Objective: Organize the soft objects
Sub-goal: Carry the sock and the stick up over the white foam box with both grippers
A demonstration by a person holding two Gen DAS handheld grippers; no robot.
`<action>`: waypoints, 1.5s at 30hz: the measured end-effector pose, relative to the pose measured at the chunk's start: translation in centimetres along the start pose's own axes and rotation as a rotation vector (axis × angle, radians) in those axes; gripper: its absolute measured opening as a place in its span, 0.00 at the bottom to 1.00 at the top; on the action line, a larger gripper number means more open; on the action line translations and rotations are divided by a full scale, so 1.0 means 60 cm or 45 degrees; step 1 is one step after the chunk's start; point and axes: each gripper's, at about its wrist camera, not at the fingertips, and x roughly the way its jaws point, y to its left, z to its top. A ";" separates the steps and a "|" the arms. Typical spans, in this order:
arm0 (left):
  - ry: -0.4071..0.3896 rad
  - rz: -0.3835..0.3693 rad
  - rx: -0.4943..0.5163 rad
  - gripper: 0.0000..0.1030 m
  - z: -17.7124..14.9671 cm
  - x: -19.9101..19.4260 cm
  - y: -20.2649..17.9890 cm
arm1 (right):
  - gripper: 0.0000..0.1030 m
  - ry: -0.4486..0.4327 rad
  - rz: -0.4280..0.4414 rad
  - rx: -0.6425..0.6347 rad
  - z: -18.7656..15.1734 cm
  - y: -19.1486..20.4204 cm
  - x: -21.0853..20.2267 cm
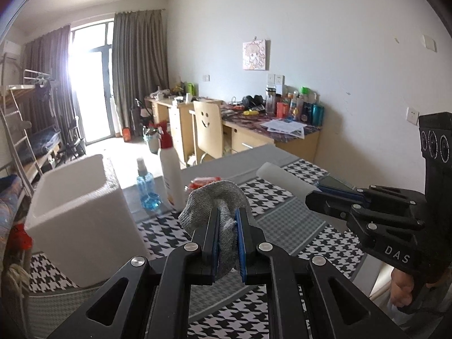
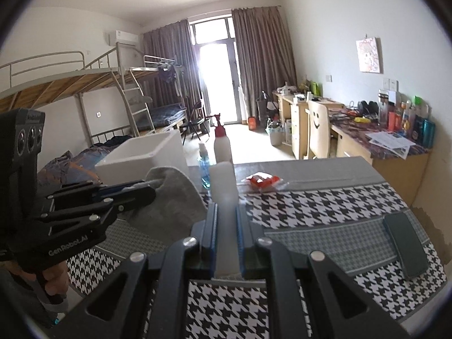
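**Trainee:** Progress check, please. How far along are you with sorting the soft things?

**Supervisor:** Early to midway, by my judgement. You have both soft items lifted, but neither is put away. The white foam box (image 1: 76, 214) shows nothing inside as far as its visible inner wall goes, though its floor is hidden. So picking up looks done; carrying across and dropping in are what is left.

**Trainee:** What does your left gripper (image 1: 228, 223) have?

**Supervisor:** Its jaws are nearly closed, pinching the grey knitted cloth (image 1: 214, 200). The cloth bunches above the pads and hangs between them, just right of the foam box and above the black-and-white houndstooth tablecloth (image 1: 282, 243).

**Trainee:** And your right gripper (image 2: 226, 226)?

**Supervisor:** Also almost fully closed, clamped on the white foam block (image 2: 223, 186). The block sticks out past the fingertips, well to the right of the foam box, with the left gripper between them.

**Trainee:** Anything else near the box?

**Supervisor:** The small blue spray bottle (image 1: 147, 189) and the tall white bottle with a red trigger (image 1: 171, 169) stand just right of the box. The red-and-white packet (image 2: 262, 182) lies farther right, behind the cloth. The dark phone (image 2: 406, 245) lies farthest from the box. I'd guess none of these count as soft goods, though the packet is unclear.

**Trainee:** So the box is where you take both?

**Supervisor:** Likely, and mind the two bottles beside it.
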 end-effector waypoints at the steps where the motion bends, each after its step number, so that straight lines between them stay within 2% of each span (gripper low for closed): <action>1: -0.007 0.009 0.002 0.11 0.003 -0.002 0.003 | 0.15 -0.002 0.004 -0.004 0.002 0.001 0.000; 13: -0.105 0.091 -0.037 0.11 0.029 -0.028 0.051 | 0.15 -0.079 0.071 -0.046 0.041 0.031 0.018; 23: -0.155 0.192 -0.092 0.11 0.050 -0.040 0.093 | 0.15 -0.062 0.143 -0.061 0.072 0.047 0.045; 34: -0.190 0.288 -0.127 0.11 0.070 -0.053 0.130 | 0.15 -0.062 0.164 -0.113 0.109 0.084 0.065; 45: -0.209 0.435 -0.193 0.11 0.097 -0.053 0.182 | 0.15 -0.055 0.201 -0.161 0.144 0.116 0.097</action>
